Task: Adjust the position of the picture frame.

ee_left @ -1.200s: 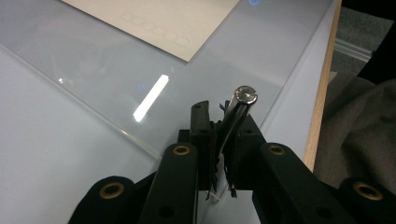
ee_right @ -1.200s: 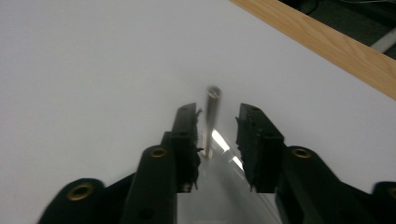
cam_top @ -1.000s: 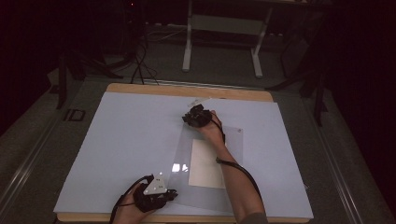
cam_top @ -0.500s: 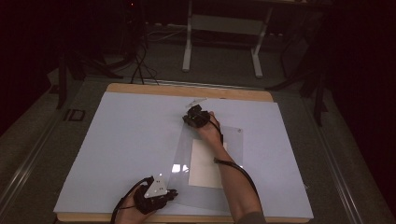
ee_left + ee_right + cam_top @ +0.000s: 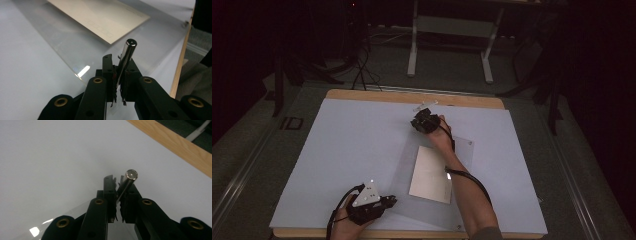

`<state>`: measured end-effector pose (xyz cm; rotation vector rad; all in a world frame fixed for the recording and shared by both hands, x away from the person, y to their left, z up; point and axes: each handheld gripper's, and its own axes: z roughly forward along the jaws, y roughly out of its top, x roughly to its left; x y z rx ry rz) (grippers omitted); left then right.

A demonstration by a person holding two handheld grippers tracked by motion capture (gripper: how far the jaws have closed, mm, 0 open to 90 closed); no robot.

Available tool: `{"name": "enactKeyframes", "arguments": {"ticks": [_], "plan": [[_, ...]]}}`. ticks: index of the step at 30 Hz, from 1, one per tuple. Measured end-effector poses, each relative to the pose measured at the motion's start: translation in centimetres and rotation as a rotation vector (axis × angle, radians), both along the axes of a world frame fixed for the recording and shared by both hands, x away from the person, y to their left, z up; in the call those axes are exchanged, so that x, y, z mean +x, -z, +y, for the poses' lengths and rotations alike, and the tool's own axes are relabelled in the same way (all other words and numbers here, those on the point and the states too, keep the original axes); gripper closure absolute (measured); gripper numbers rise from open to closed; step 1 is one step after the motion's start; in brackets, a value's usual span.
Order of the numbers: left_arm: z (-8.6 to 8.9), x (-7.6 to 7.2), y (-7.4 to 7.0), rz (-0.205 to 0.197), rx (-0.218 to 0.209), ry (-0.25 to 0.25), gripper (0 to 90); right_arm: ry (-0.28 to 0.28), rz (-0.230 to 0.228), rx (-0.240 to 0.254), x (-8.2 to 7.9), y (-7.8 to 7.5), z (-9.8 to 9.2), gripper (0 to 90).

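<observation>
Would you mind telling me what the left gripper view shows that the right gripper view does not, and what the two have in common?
Left gripper view: the cream sheet of paper under the clear plastic sheet, running out to the table's near wooden edge, past a bright glint on the plastic.

Right gripper view: mostly bare white table surface and the far wooden edge, with just a sliver of plastic at the bottom.

Both: black jaws shut on a shiny metal pin, left gripper on its pin, right gripper likewise.

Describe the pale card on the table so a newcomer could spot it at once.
On the white tabletop lies a clear plastic sheet, right of centre. The pale beige rectangular card lies within that sheet's outline, beside the person's right forearm; it is the one opaque, matte thing there.
</observation>
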<state>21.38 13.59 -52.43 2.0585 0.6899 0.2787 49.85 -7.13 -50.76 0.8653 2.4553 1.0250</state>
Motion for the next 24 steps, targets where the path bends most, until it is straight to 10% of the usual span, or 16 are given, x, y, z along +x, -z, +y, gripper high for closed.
{"name": "enactKeyframes", "arguments": {"ticks": [13, 24], "plan": [[3.8, 1.0, -0.9, -0.032, -0.073, -0.162, 81.7, 0.009, -0.052, -0.050, -1.2, -2.9, -3.3, 84.0], [8.1, 4.9, -2.6, -0.061, -0.124, -0.317, 81.3, 0.058, -0.050, -0.008, -2.6, -4.7, -6.0, 85.2]]}}
